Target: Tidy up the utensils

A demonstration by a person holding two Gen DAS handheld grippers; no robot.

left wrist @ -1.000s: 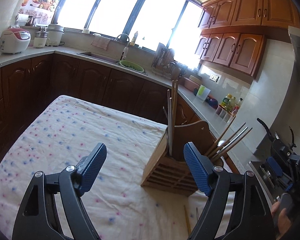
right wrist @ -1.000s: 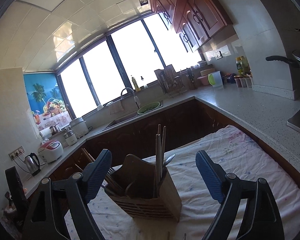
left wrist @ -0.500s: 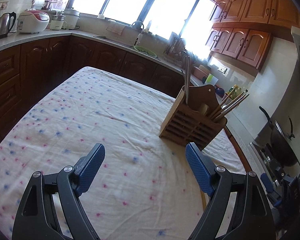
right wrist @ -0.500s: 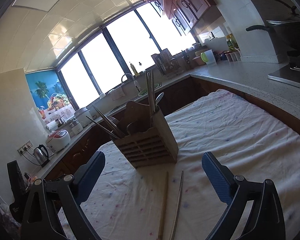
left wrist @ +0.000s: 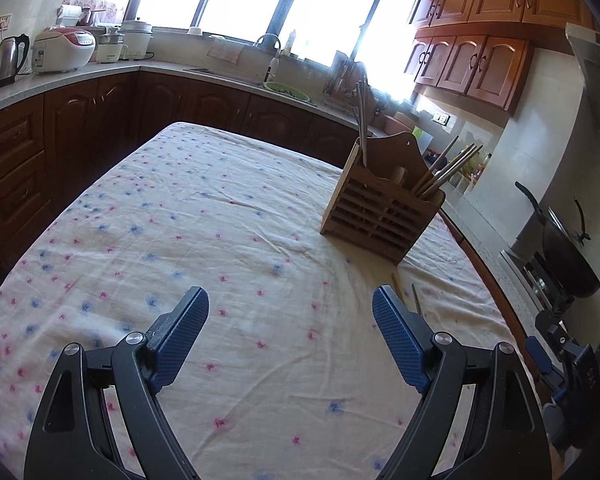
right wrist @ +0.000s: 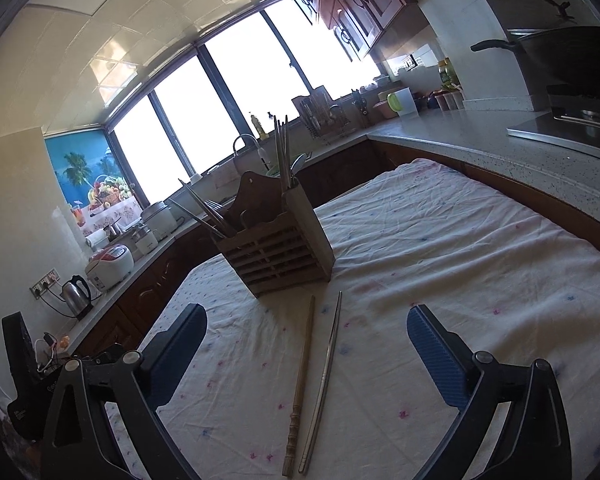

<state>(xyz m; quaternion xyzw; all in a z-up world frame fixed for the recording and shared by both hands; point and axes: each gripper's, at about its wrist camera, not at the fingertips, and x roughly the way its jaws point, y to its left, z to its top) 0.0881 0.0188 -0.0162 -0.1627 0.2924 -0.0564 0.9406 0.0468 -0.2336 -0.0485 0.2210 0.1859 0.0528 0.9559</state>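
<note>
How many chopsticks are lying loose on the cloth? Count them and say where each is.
2. A wooden chopstick and a metal chopstick lie side by side in front of the wooden holder, between the right gripper's open fingers. More stand inside the holder.

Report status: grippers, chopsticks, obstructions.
Left hand-held gripper open, empty. Right hand-held gripper open, empty, over two loose chopsticks on the cloth before the holder. Nothing in the way.

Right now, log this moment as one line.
left fingers open, empty | right fingers open, empty | wooden chopstick and metal chopstick on cloth | holder upright
</note>
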